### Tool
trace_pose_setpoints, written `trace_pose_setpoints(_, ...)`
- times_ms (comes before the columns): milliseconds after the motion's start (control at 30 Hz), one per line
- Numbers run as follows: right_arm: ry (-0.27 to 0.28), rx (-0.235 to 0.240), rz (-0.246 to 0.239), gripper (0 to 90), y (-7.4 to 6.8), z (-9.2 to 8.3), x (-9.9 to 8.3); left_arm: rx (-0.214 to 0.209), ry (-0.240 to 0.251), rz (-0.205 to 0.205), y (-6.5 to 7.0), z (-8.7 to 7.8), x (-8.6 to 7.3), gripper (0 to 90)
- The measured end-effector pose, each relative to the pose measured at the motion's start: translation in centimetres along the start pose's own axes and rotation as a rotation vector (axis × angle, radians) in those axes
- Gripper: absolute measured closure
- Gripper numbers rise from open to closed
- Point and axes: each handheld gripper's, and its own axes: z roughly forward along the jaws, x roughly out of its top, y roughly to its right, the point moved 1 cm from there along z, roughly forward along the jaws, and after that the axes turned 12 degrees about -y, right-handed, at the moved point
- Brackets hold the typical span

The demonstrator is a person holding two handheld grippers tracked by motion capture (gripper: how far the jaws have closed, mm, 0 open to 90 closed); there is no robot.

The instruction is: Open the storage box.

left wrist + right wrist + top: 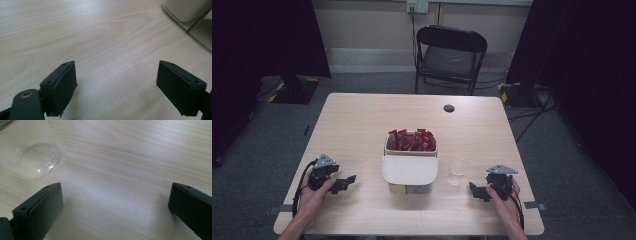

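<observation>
A cream box [409, 170] stands in the middle of the wooden table [362, 125]; its rear part holds several red packets [412, 140] and a cream lid covers its front part. A clear plastic cup [457, 171] stands just right of the box, and its base [35, 157] lies close ahead of my right gripper. My left gripper [346, 183] rests on the table left of the box, open, nothing between its jaws [116, 85]. My right gripper [475, 192] rests right of the cup, open and empty [115, 207].
A small dark round disc [449, 108] sits near the table's far edge. A black folding chair [449, 55] stands beyond the table. The corner of the cream box [190, 12] lies at the upper right of the left gripper view.
</observation>
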Motion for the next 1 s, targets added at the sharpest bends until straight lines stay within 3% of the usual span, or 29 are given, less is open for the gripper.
trace_pose_setpoints(200, -0.002, 0.0, 0.007, 0.0, 0.0, -0.1, -0.1, -0.038, 0.007, 0.037, 1.1, -0.3, 0.4, 16.4)
trace_pose_setpoints(367, -0.002, 0.0, 0.007, 0.0, 0.0, -0.1, -0.1, -0.047, 0.007, 0.041, 1.5, -0.4, 0.5, 16.4)
trace_pose_setpoints(600, -0.002, 0.001, 0.005, 0.0, 0.0, -0.1, -0.1, -0.109, 0.035, 0.069, 2.7, -0.8, 1.2, 16.2)
trace_pose_setpoints(700, -0.001, 0.001, 0.0, 0.0, 0.0, -0.1, -0.1, -0.135, 0.025, 0.09, 3.6, -0.5, 1.6, 16.2)
trace_pose_setpoints(833, -0.001, 0.001, 0.0, 0.0, 0.0, -0.1, -0.1, -0.143, 0.022, 0.118, 4.2, -0.5, 1.8, 16.2)
trace_pose_setpoints(900, -0.001, 0.003, -0.003, 0.0, 0.1, -0.1, -0.1, -0.157, 0.022, 0.108, 4.7, -0.4, 1.8, 16.2)
trace_pose_setpoints(1000, -0.001, 0.004, -0.004, 0.0, 0.1, -0.1, -0.1, -0.151, 0.023, 0.147, 5.5, -0.5, 1.9, 16.3)
